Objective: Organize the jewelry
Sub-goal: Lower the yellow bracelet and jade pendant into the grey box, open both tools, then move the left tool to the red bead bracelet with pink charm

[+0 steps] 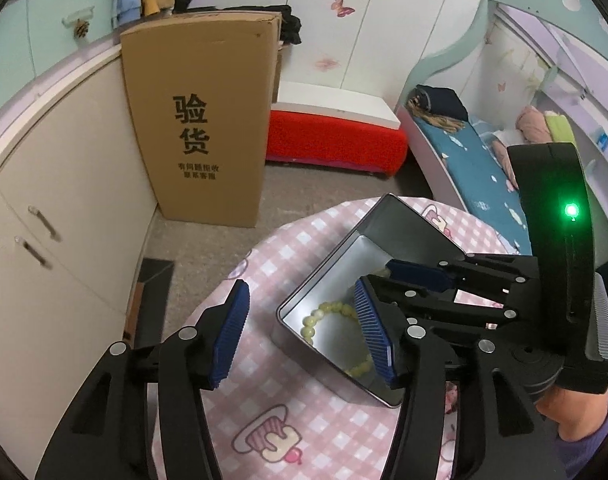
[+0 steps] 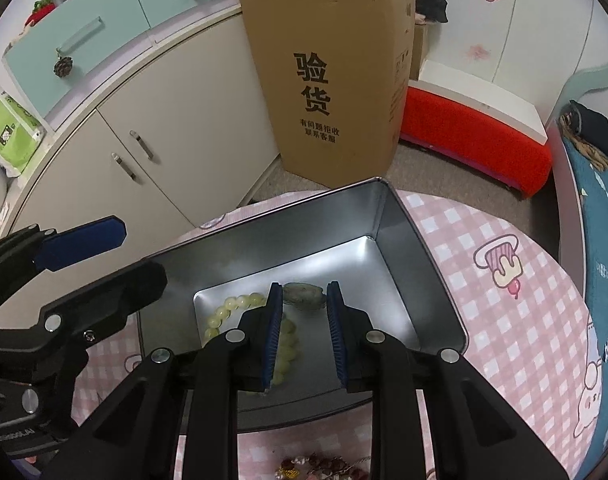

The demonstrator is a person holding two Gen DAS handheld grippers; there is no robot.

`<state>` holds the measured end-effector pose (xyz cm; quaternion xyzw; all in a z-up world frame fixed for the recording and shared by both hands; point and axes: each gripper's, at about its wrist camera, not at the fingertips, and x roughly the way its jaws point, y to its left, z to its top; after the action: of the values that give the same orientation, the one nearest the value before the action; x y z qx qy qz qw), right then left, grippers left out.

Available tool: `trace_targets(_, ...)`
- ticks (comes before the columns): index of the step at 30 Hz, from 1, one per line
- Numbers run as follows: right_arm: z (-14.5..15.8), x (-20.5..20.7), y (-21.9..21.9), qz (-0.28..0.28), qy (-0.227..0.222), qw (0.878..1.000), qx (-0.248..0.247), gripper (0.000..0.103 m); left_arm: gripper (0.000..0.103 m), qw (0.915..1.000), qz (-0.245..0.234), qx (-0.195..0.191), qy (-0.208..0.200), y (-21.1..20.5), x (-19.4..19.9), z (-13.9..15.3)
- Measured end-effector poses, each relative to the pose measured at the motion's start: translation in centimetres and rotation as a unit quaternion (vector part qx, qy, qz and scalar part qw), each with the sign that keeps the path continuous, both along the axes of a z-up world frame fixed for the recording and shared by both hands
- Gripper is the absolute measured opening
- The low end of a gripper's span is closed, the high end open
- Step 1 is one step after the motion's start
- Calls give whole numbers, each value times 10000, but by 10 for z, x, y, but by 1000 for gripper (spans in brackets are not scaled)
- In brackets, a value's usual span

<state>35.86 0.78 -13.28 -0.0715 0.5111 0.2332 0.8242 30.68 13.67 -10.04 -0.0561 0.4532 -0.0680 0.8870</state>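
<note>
An open metal tin [image 1: 304,288] [image 2: 424,248] stands on the round table with the pink checked cloth [image 1: 287,408] [image 2: 504,312]. A pale yellow-green bead bracelet [image 1: 324,316] [image 2: 227,312] lies on its floor, with a greenish-grey stone piece [image 2: 304,295] beside it. My right gripper [image 2: 304,300] is open inside the tin, its fingertips just short of the stone piece; it also shows in the left wrist view [image 1: 378,280]. My left gripper [image 1: 301,300] is open and empty, straddling the tin's near left wall. A dark red bead string [image 2: 324,466] lies on the cloth near the bottom edge.
A tall cardboard box [image 1: 201,120] [image 2: 336,76] stands on the floor past the table. Cream cabinets [image 1: 43,216] [image 2: 143,140] run along the left. A red bench [image 1: 336,140] [image 2: 476,136] is behind, and a bed [image 1: 476,160] is at the right.
</note>
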Motion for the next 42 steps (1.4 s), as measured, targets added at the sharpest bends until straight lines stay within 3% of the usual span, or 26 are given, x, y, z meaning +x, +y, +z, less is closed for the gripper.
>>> trace_targets(3,4,-2,-2,-12,-2,10000,-15,23,58,10000,8,-42,-15,1,-1,1)
trace_targets(7,11,-10,-9,-78,-71,9999,7,34,58,9999,-5,-113,-53,-3,-6,4)
trace_targets(14,36,-38,-33,-54,-390,9991,178,39,63,9994,-108,-14,-321,-22,-32,21)
trace_targets(18,55,-68,-66,-121,-727,9968,307,40,66,9980,-278,3,-567,-41,-57,30)
trace_targets(21,61,-93,-97,-290,-949,9944,377,51,66,9962,-451,5,-746,-61,-78,33)
trace_targets(30,27,-132,-172,-940,-984,9895,485,51,65,9960,-673,128,-566,-109,-98,3)
trace_targets(35,0,-143,-196,-1233,-873,9861,690,51,65,9921,-589,699,-857,-131,-107,-24)
trace_targets(38,-9,-147,-204,-1291,-821,9848,828,51,57,9879,-610,1043,-967,-141,-109,-39)
trace_targets(42,-20,-148,-213,-1363,-711,9829,1011,51,53,9885,-708,1066,-807,-145,-107,-59)
